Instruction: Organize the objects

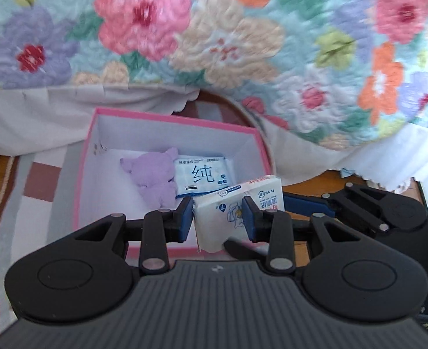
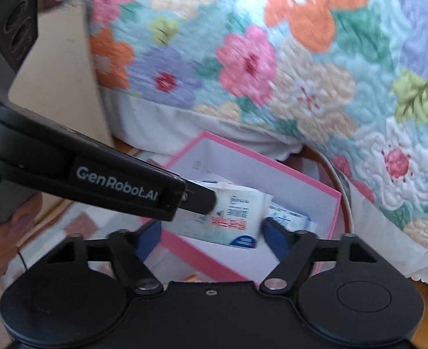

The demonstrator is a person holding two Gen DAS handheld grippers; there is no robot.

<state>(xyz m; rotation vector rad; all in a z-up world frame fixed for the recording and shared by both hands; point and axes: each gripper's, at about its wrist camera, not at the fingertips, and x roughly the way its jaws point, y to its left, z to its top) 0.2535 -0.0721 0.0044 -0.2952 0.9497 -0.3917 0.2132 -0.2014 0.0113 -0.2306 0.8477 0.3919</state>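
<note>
Floral quilt [image 1: 214, 29], thick and padded with pink, purple, orange and cream flowers on pale blue, draped over a bed and filling the upper part of both views; white scalloped bed skirt [image 1: 54, 116] hanging beneath it. Patchwork rug [image 1: 39, 180] in grey, white and brick-red squares on the floor, under the box.

Pink-rimmed box [image 1: 251, 133], white inside, open at the top, set on the rug just beside the bed skirt. Inside it, against the far wall: purple plush toy [image 1: 152, 177] lying on the left, blue-and-white wet wipes pack [image 1: 202, 177] touching it on the right, printed with a large Chinese character.

Left tongs [image 1: 218, 215] clamped on a white tissue pack [image 1: 228, 206], blue pads pressing its two sides, pack held tilted above the near right part of the box, its upper corner overlapping the wet wipes pack in the left wrist view. Same tissue pack [image 2: 237, 212] seen from the right wrist view with red lettering and a blue label, gripped at its left end by the left tongs' finger, over the box interior.

Right tongs [image 2: 211, 232] spread wide apart, blue pads either side of the tissue pack in that view but not pressing it, gripping nothing. Bare fingertips [image 2: 16, 221] of the person's hand visible at the left edge of the right wrist view.
</note>
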